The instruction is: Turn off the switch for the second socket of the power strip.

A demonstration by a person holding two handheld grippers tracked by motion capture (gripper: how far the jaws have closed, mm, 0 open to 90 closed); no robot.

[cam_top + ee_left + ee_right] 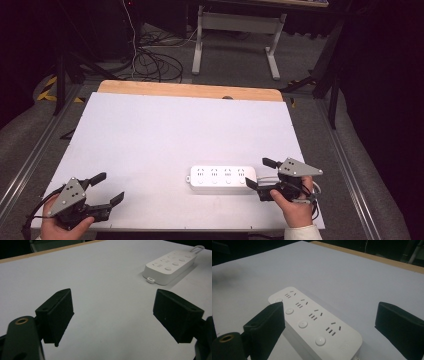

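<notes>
One white power strip with four sockets and four buttons lies near the table's front edge. The right hand-held gripper, jaws apart, is at its end; the left hand-held gripper, also spread wide, is well apart.

white table | wooden far edge | floor cables

My left gripper is black, topped by a grey three-cornered plate dotted with small dark screws, and a black cable trails from its near end. My right gripper carries the same grey plate and a looping cable. Each jaw ends in a blocky matte-black pad; a brass-ringed hole sits beside one. A pale cuff covers my right wrist.
</notes>
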